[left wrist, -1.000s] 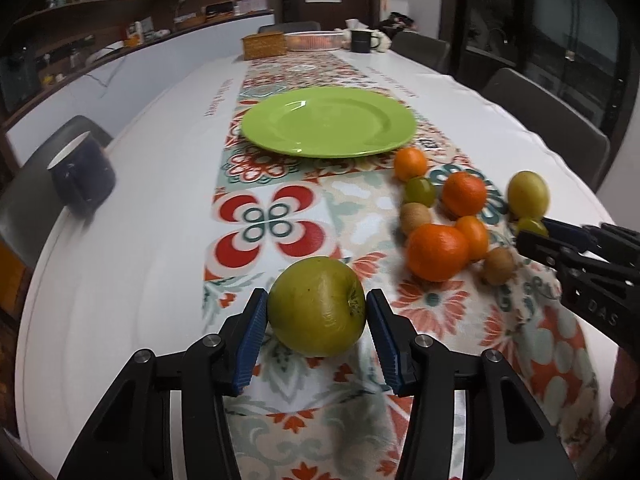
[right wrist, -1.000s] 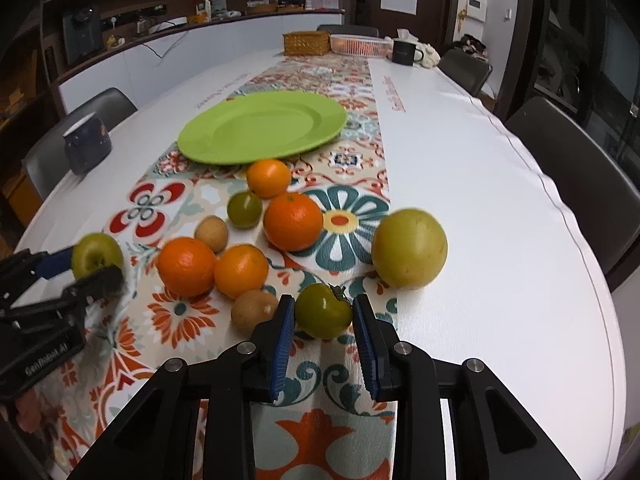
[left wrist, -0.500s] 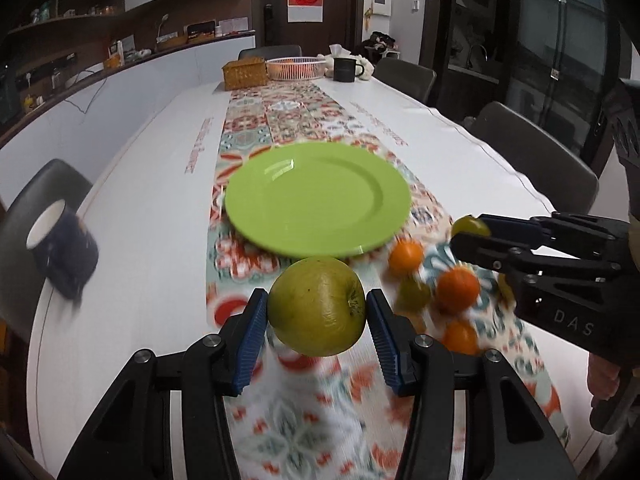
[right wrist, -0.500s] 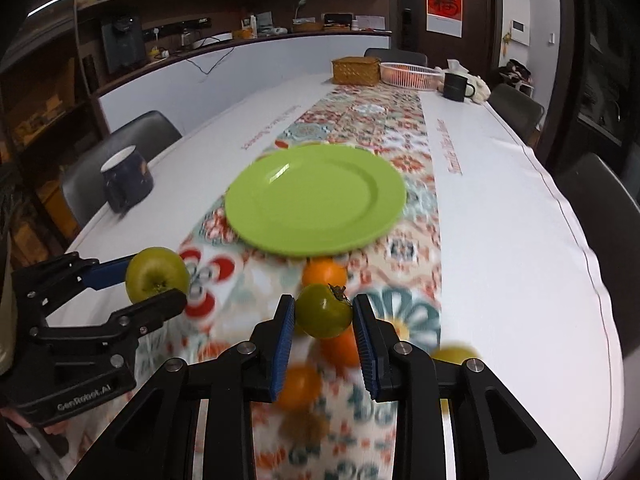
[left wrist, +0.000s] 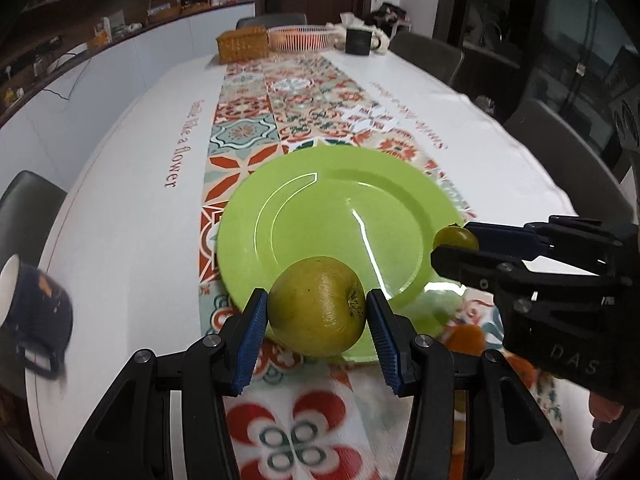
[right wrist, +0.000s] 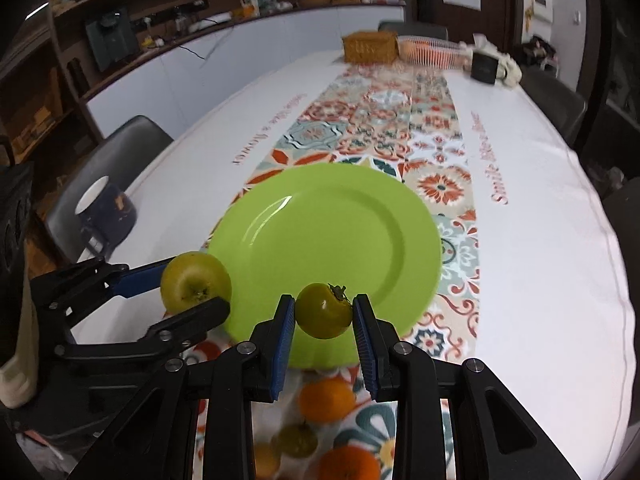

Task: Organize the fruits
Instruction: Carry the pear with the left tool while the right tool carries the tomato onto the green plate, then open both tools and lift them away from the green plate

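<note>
My left gripper [left wrist: 317, 322] is shut on a large green apple [left wrist: 318, 306] and holds it in the air over the near rim of the bare green plate [left wrist: 344, 236]. My right gripper [right wrist: 324, 322] is shut on a small green persimmon [right wrist: 323, 310] over the plate's [right wrist: 328, 240] near edge. The left gripper with the apple [right wrist: 195, 282] shows at the left of the right wrist view. The right gripper with the persimmon [left wrist: 456, 239] shows at the right of the left wrist view. Oranges [right wrist: 327, 400] and a small green fruit [right wrist: 296, 440] lie on the runner below.
A dark blue mug [left wrist: 34, 312] stands at the table's left edge. A wicker box [left wrist: 242, 43], a white basket [left wrist: 300, 38] and a black mug [left wrist: 358, 42] stand at the far end. Dark chairs [left wrist: 560, 148] ring the table.
Both grippers have lifted their fruits off the runner and carried them forward to the plate's near edge. The fruit pile has dropped below and behind them.
</note>
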`<state>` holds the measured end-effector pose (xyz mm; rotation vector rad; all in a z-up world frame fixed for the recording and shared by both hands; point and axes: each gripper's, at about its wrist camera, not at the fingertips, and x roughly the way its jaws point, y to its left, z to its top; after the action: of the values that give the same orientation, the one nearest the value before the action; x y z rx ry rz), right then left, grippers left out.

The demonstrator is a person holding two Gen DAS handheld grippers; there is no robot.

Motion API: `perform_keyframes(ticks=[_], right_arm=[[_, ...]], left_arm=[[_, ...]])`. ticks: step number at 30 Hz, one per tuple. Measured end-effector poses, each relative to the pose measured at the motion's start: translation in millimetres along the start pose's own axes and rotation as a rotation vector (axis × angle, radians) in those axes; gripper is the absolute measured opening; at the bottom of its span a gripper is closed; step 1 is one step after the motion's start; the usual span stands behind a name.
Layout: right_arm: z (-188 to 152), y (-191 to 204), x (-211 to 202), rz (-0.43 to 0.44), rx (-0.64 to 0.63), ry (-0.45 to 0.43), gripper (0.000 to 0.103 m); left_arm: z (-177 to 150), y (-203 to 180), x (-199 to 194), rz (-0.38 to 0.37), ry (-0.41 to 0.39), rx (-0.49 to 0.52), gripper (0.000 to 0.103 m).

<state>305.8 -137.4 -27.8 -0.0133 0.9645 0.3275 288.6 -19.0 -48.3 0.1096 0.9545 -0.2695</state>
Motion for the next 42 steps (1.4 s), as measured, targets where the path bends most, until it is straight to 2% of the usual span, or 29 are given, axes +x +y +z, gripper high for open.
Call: perform_keyframes(ticks=[5,10,11,13,14,17,19,21,23,27,29,34,42], right_arm=[[9.1,-7.1,30.1,-0.004,0.013,0.066,0.031],[9.6,-11.9,42.9,0.001,0.034,0.081,0.032],[9.7,-12.6,43.0,-0.001,0.035,0.077,0.033],[9.3,-15.0,39.0,-0.017,0.044,0.063,0.045],[9.1,-16.6,36.1,-0.024,0.05,0.054,0.047],[6.3,-19.9,20.7,-0.047,0.059,0.014,0.047],[2.3,-21.0,7.5,-0.078,0.059,-0.013,0.056],[-7.1,-18.9,-17.2,-0.12,0.043,-0.069,0.06],[-9.0,-18.1,-23.0,-0.126,0.038,-0.08,0.06],[-22.2,-15.4,-54.9,-0.14,0.045,-0.141,0.071],[-29.1,-13.6,-69.0,-0.147,0.043,-0.17,0.072],[-49.3,-10.9,-101.0,-0.153,0.038,-0.224,0.079],[-77.7,-8.3,-134.4,-0.179,0.03,-0.271,0.081]], left_arm=[[4.4,4.7,22.6,-0.001,0.055,-0.014,0.05],[8.2,5.3,18.1,0.01,0.039,-0.017,0.052],[8.6,4.8,13.2,0.022,0.026,-0.008,0.056],[9.0,5.7,3.0,0.055,0.005,0.001,0.064],[9.0,6.5,-1.8,0.071,-0.004,0.0,0.066],[6.0,9.2,-19.6,0.089,-0.039,-0.018,0.067],[1.4,8.5,-32.5,0.098,-0.055,-0.029,0.07],[-5.1,5.9,-46.8,0.106,-0.083,-0.03,0.072],[-10.4,2.7,-58.0,0.122,-0.103,-0.032,0.076],[-24.5,-6.6,-85.1,0.144,-0.16,-0.032,0.078],[-29.5,-10.1,-96.3,0.136,-0.183,-0.043,0.083],[-46.4,-22.3,-124.0,0.13,-0.238,-0.055,0.087],[-72.3,-44.4,-149.2,0.119,-0.263,-0.035,0.09]])
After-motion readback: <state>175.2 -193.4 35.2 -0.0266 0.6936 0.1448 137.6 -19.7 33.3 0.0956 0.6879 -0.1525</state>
